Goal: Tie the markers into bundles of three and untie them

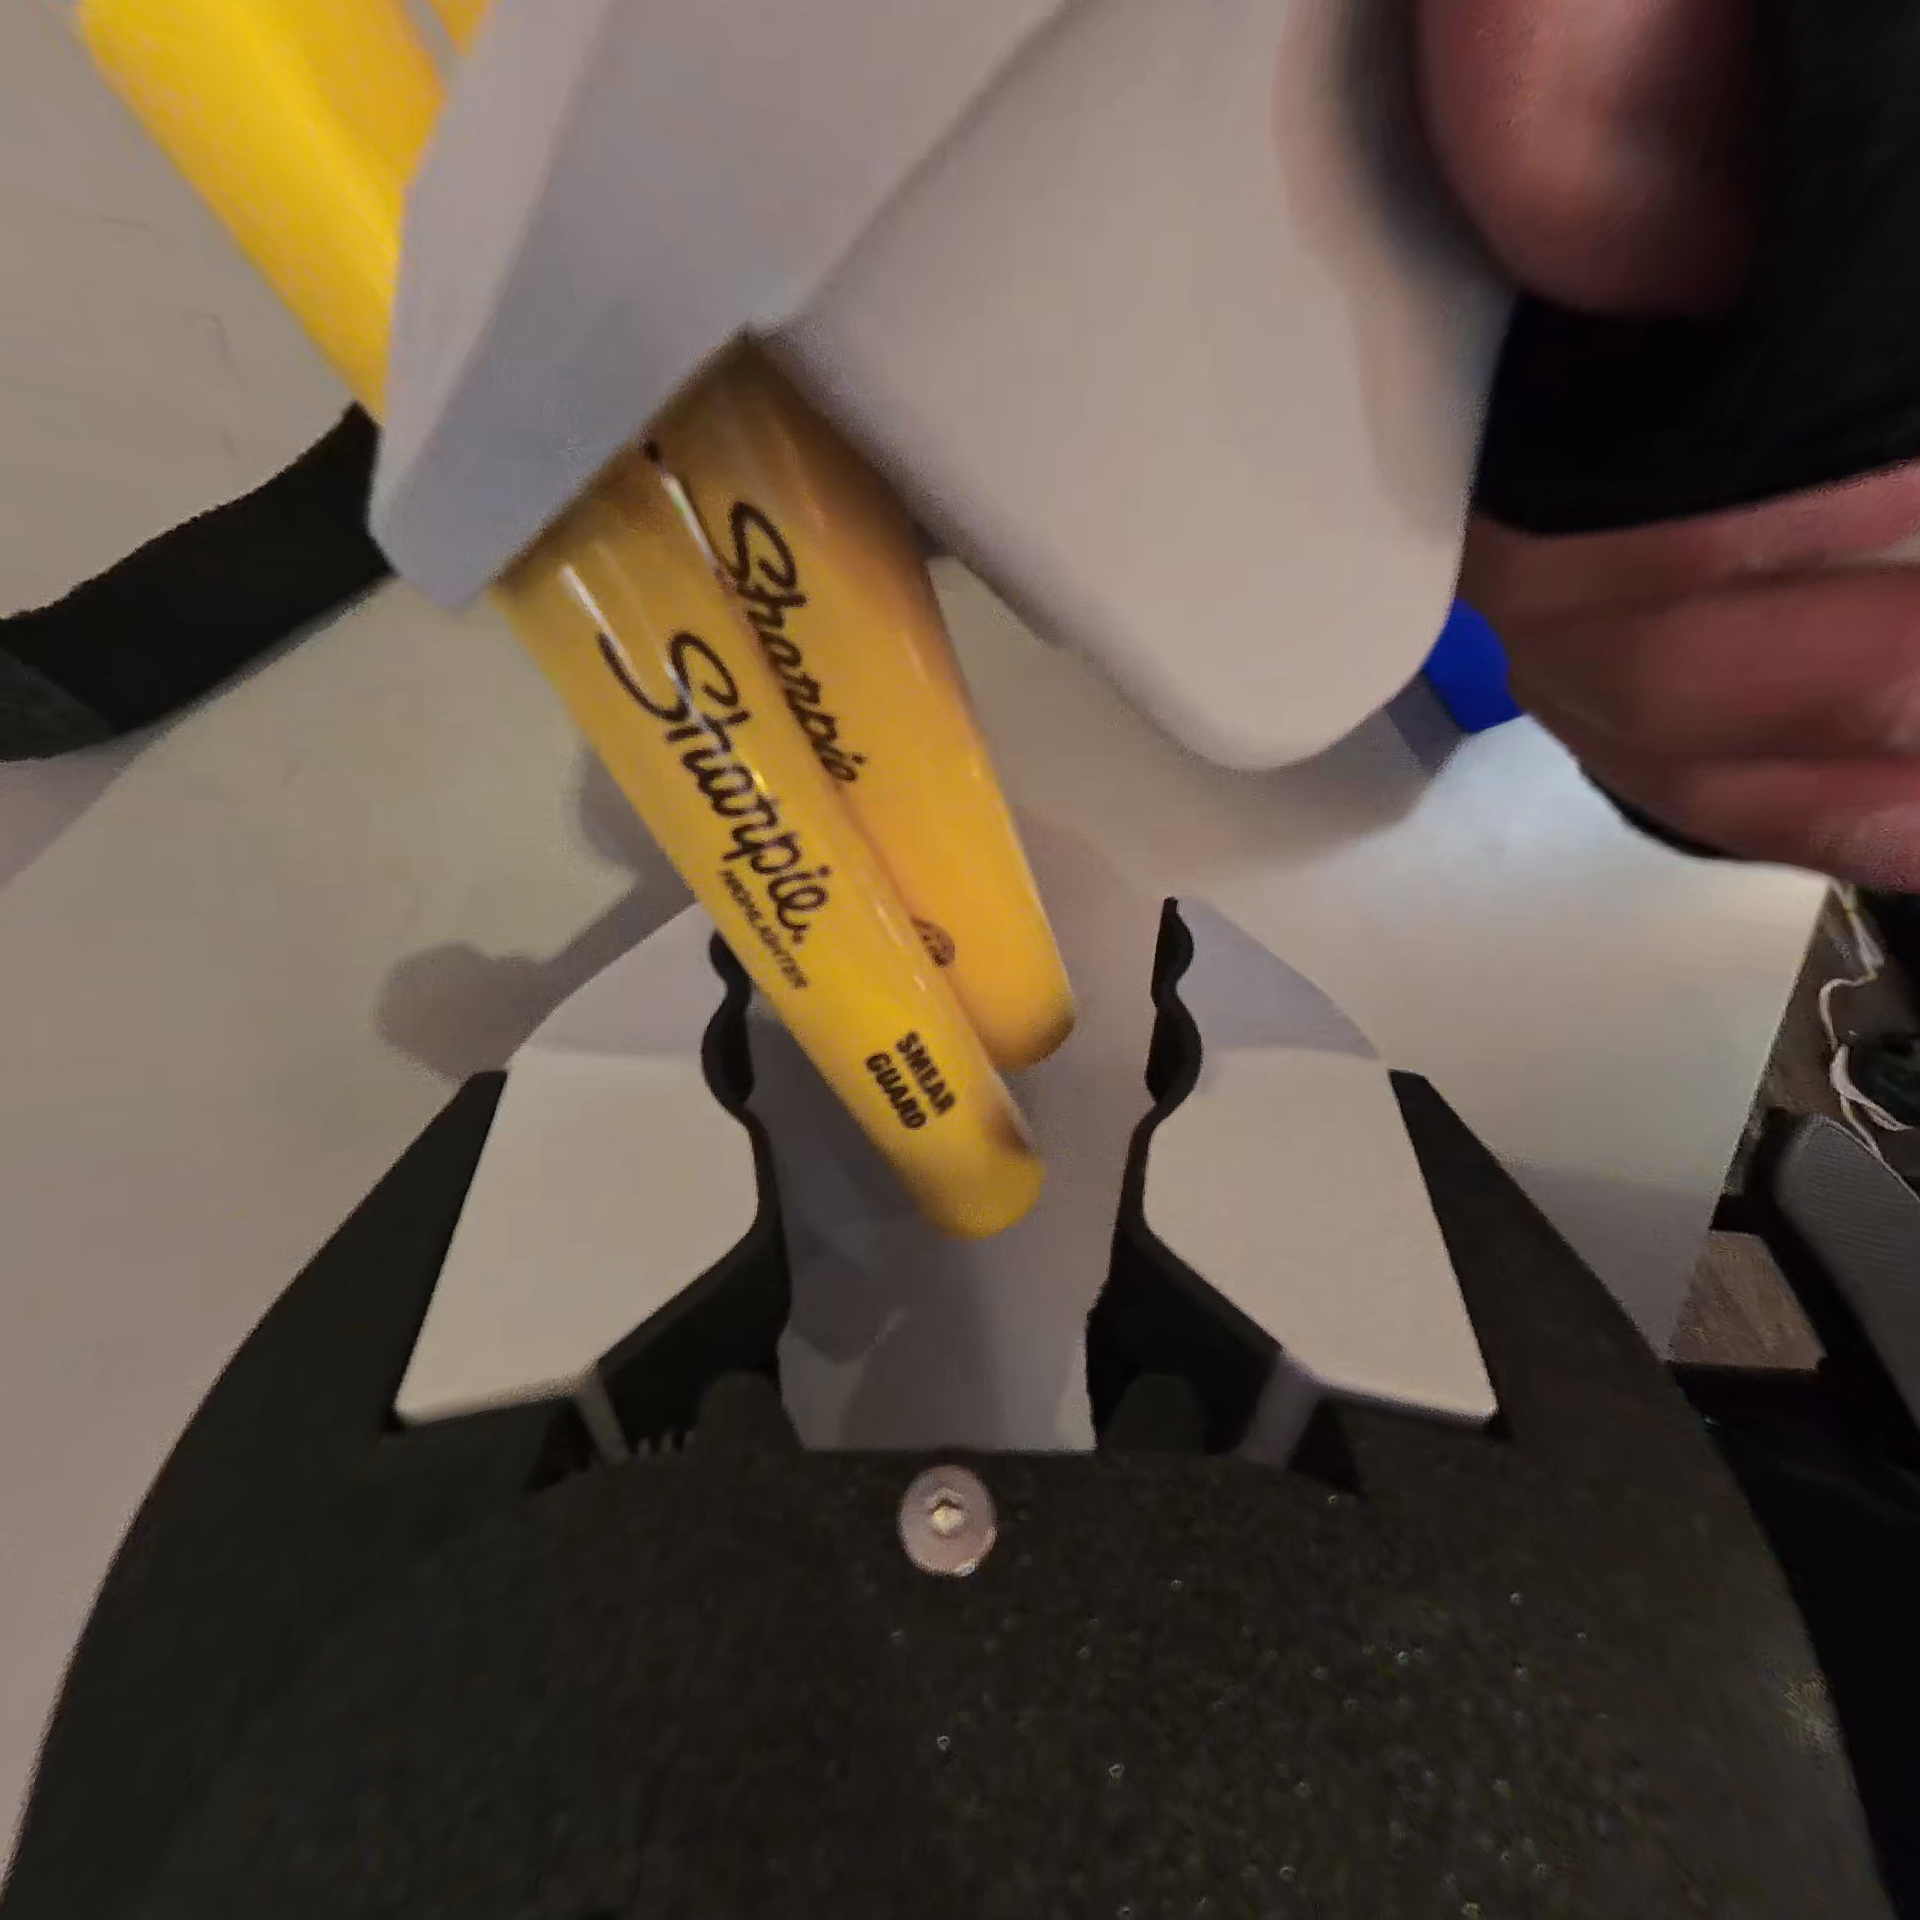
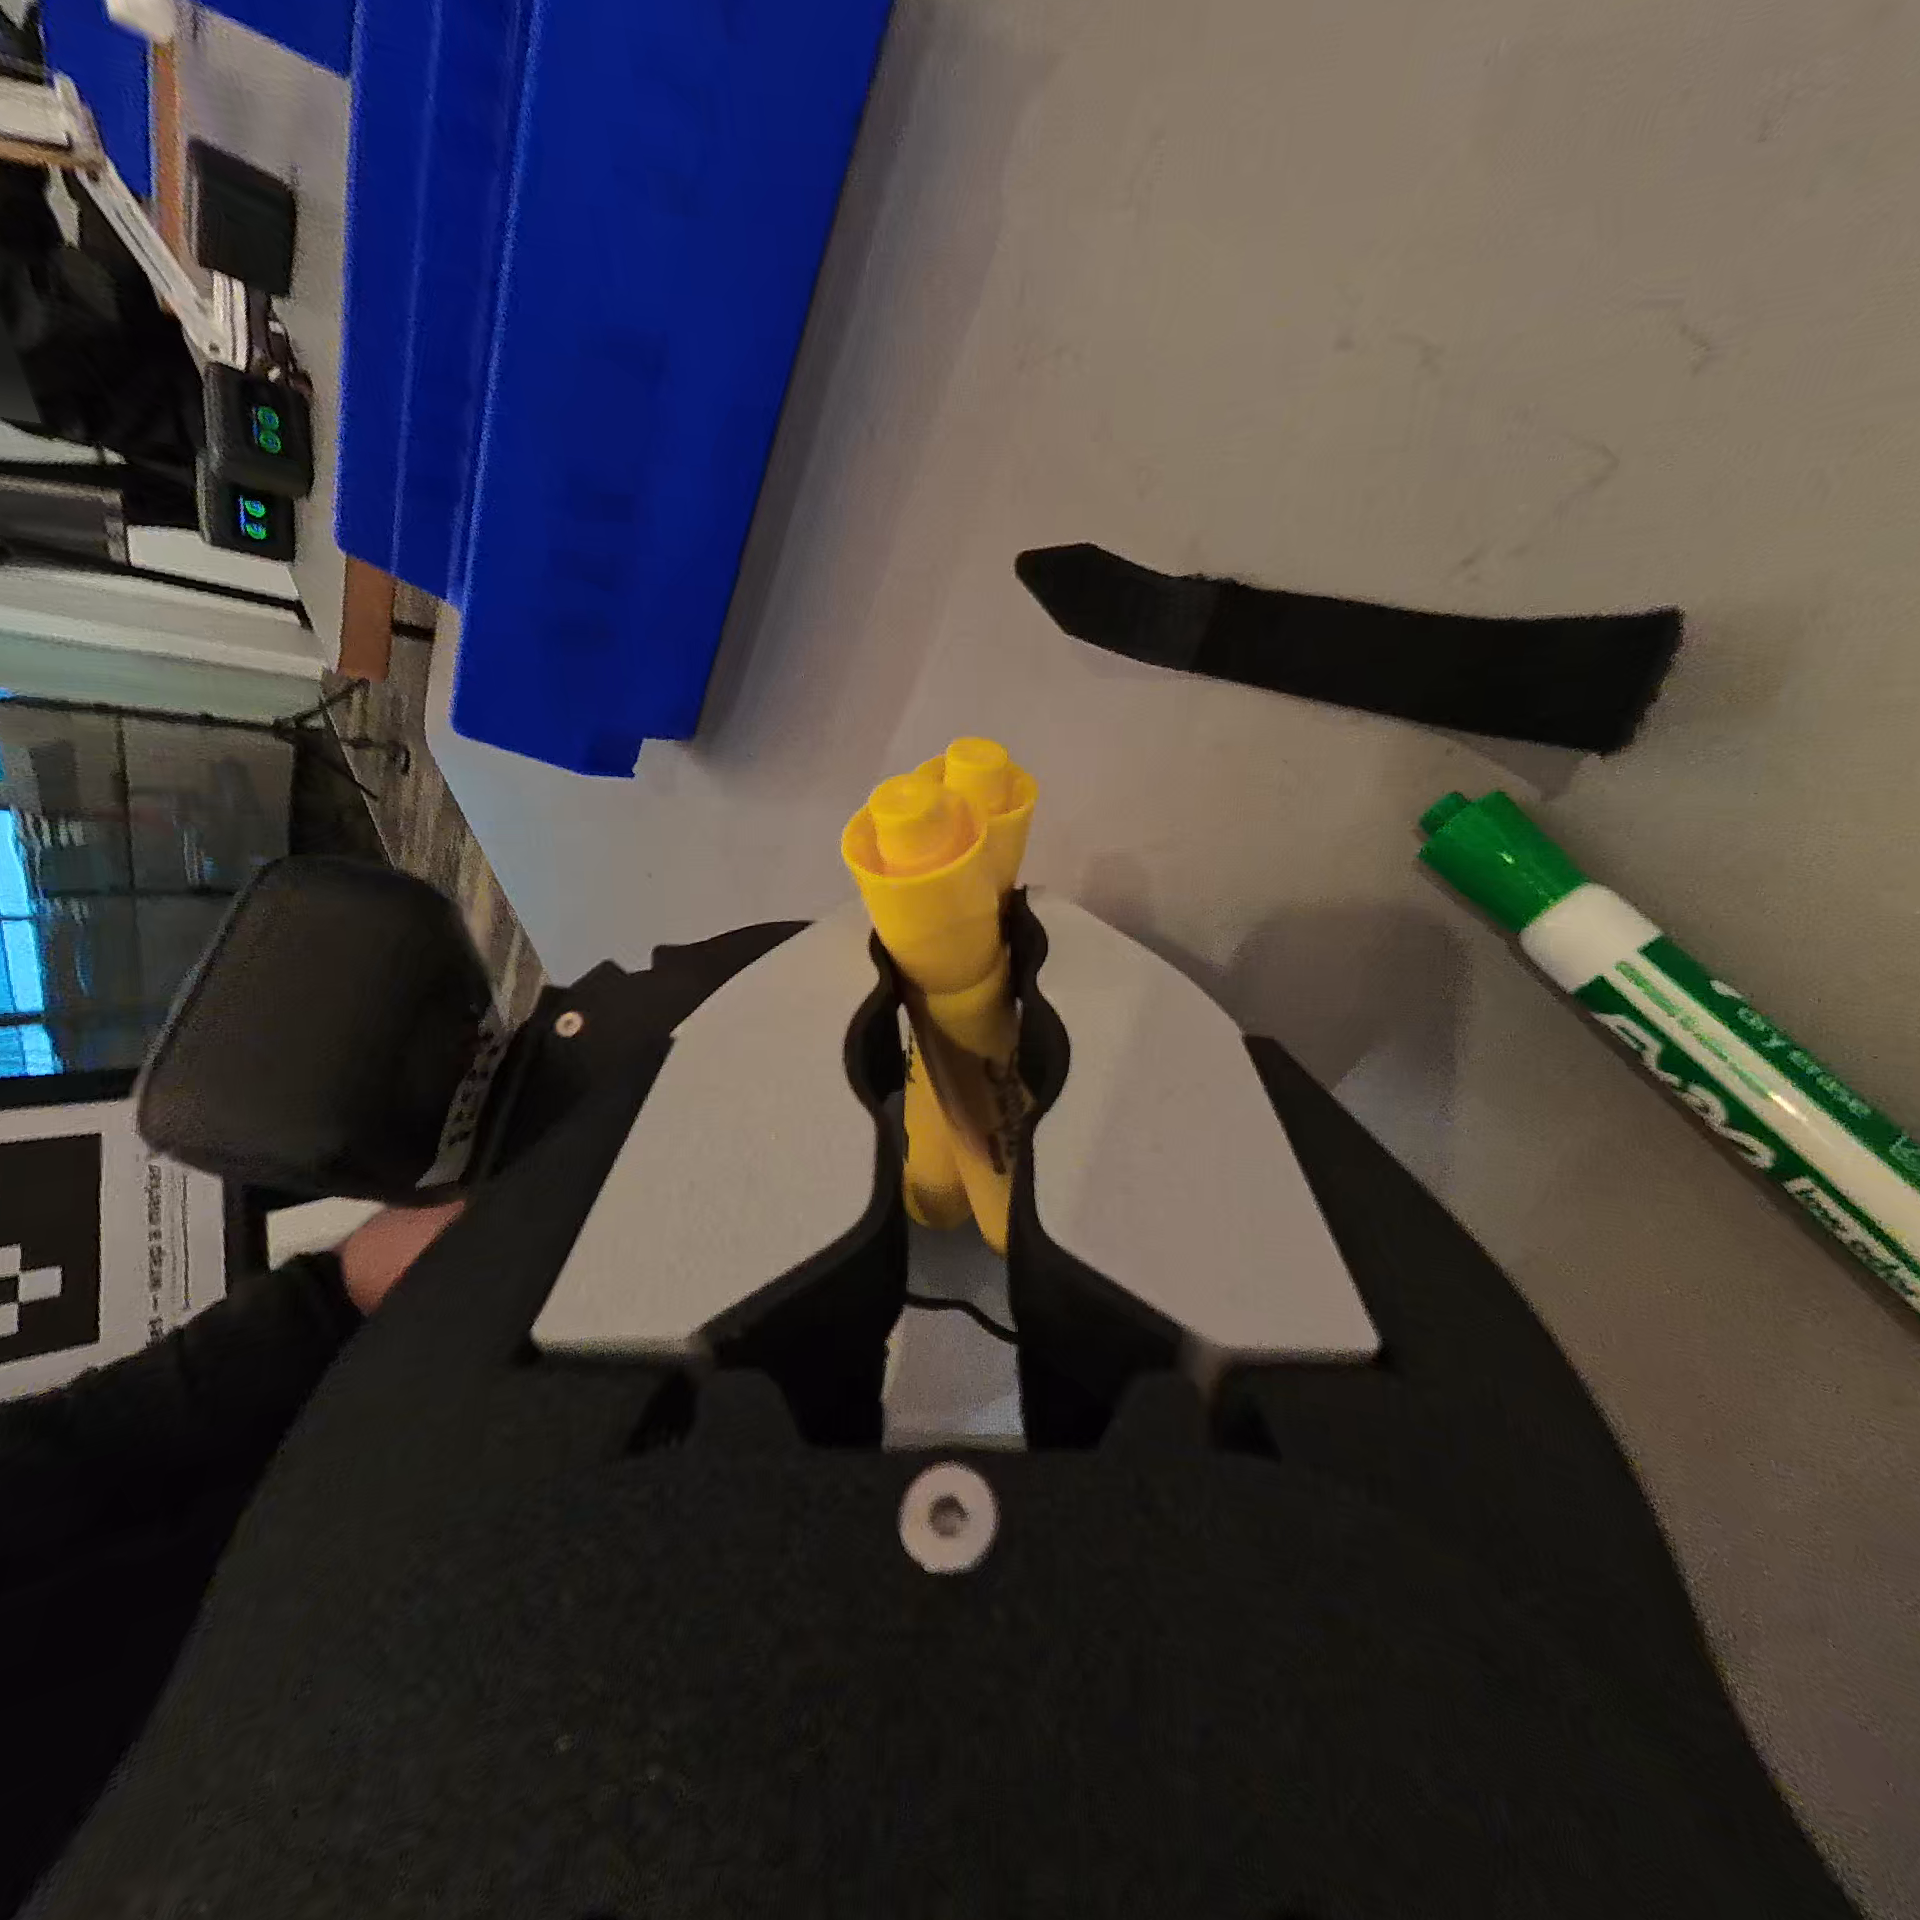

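We start with our left claw, whose black jaws stand apart with nothing pinched between them. Two yellow markers slant down from the upper left into the gap between its fingertips, their blunt ends hanging just above the white table without touching either jaw, as far as we can tell. Up and to the left of this claw a black strap curves across the table, partly hidden. Above the claw, close to the lens and blurred, the pale fingers of our right claw wrap the markers' upper half, and a hand shows at the far right edge. In the right wrist view, far left of our right claw, a blue bin sits at the table's edge, and the black body of the left claw shows lower down with a bit of a dark sleeve. Our right claw is closed on the yellow markers; their capped ends poke out beyond the fingertips, side by side. Ahead and to the right of the tips the black strap lies flat and open on the table. Farther right, near it but apart, a green dry-erase marker lies diagonally.
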{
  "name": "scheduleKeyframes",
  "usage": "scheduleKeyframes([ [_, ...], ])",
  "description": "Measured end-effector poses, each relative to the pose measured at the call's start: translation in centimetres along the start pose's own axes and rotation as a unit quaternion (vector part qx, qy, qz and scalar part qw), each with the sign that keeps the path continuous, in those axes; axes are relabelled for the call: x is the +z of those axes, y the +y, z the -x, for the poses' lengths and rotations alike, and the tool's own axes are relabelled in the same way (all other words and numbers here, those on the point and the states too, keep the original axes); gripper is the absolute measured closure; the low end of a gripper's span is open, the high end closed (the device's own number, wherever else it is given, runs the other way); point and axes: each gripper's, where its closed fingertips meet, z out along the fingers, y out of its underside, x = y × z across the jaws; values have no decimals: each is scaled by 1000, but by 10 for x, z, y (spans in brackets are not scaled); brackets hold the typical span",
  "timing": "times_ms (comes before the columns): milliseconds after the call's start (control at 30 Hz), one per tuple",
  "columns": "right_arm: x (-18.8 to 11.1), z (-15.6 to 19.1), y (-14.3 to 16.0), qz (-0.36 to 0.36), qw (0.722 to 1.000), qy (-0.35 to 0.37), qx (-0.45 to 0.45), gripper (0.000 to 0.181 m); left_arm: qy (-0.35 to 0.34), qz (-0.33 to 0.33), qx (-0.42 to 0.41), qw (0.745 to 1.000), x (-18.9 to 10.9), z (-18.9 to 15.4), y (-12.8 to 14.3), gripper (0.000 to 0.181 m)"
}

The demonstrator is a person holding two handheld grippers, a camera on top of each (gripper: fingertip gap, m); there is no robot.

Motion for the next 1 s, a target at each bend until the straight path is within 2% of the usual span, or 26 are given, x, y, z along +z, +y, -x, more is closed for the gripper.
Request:
scheduleKeyframes([
  [233, 1, -7, 2, -47, 998, -4, 51, 164, -96, 53, 31, 993, 0, 21, 6, 110],
  [600, 2, -5, -3, -128, 983, -54, 117, 163, -184, 103, 82, 974, -12, 43, 5, 125],
  [733, 2, -6, 1, -147, 977, -69, 135, 163, -184, 124, 95, 971, -10, 42, 9, 135],
  [1000, 2, -8, 10, -159, 973, -79, 149, 163, -198, 140, 116, 963, -9, 43, 6, 128],
])
